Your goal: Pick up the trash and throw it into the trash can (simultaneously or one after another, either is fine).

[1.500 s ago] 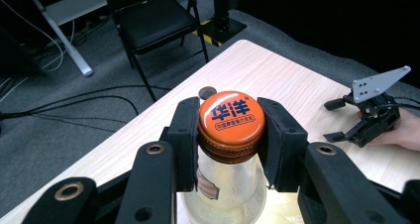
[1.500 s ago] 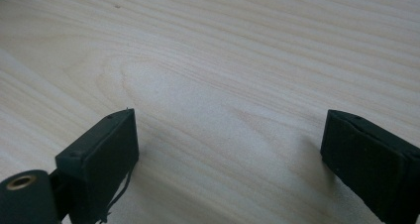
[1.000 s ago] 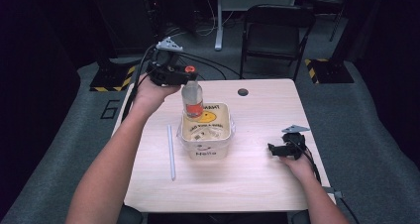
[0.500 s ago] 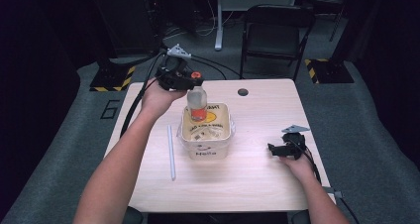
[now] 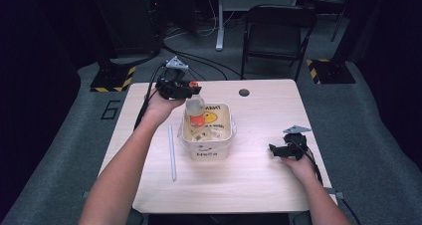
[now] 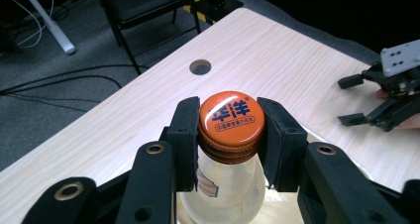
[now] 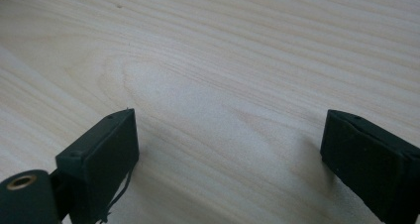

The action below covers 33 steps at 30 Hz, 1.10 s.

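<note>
Over the tub [image 5: 208,150], left gripper [image 6: 231,135] apparently clamps the bottle [image 6: 230,184].

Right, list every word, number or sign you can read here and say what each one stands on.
"6": painted on the grey floor left of the table.
"Hello": on the front of the plastic tub, roughly legible.
Dark print by the yellow figure on the tub's inner wall: too blurred.
Two large blue characters on the bottle's orange cap, with a small framed line below: too small to read.
</note>
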Each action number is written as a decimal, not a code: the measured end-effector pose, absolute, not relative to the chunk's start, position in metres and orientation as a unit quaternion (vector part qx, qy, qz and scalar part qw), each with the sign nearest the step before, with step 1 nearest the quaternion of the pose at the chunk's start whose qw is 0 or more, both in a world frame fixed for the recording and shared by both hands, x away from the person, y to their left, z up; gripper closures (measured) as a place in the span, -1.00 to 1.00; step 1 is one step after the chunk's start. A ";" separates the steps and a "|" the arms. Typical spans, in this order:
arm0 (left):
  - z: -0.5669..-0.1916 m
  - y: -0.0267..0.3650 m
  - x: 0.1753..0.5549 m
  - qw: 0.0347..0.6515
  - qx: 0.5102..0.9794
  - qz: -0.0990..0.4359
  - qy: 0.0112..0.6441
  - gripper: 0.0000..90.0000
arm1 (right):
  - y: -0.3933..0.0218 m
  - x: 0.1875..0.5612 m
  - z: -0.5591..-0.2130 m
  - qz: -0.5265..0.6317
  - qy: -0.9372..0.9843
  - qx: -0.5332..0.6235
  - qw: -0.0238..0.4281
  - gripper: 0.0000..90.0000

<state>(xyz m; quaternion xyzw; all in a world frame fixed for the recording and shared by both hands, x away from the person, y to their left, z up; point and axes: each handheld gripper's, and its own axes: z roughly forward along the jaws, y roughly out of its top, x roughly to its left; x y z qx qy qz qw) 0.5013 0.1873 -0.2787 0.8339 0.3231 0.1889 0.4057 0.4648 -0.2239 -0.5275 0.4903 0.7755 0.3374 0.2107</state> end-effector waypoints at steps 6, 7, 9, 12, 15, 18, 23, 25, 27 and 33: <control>-0.290 0.189 0.504 0.408 0.831 0.184 0.330 0.40 | -0.224 0.465 -0.528 0.337 0.776 0.490 0.210 -0.84; -0.294 0.189 0.505 0.407 0.831 0.184 0.332 0.40 | -0.224 0.465 -0.527 0.337 0.776 0.490 0.210 -0.84; -0.296 0.189 0.505 0.408 0.830 0.185 0.333 0.40 | -0.224 0.465 -0.527 0.337 0.776 0.490 0.210 -0.84; -0.302 0.190 0.506 0.411 0.827 0.186 0.335 0.40 | -0.224 0.465 -0.527 0.337 0.776 0.490 0.210 -0.84; -0.309 0.191 0.508 0.412 0.825 0.188 0.336 0.40 | -0.224 0.465 -0.528 0.337 0.776 0.490 0.211 -0.84; -0.319 0.189 0.510 0.405 0.830 0.181 0.339 0.40 | -0.224 0.465 -0.528 0.337 0.776 0.490 0.211 -0.84; -0.332 0.187 0.512 0.398 0.831 0.177 0.345 0.40 | -0.224 0.465 -0.527 0.338 0.776 0.489 0.210 -0.84; -0.335 0.187 0.513 0.397 0.832 0.176 0.346 0.40 | -0.224 0.465 -0.527 0.338 0.776 0.489 0.210 -0.84; -0.340 0.186 0.514 0.395 0.833 0.173 0.348 0.40 | -0.224 0.465 -0.527 0.338 0.776 0.489 0.210 -0.84; -0.344 0.190 0.513 0.403 0.829 0.171 0.349 0.39 | -0.224 0.465 -0.527 0.337 0.776 0.489 0.210 -0.84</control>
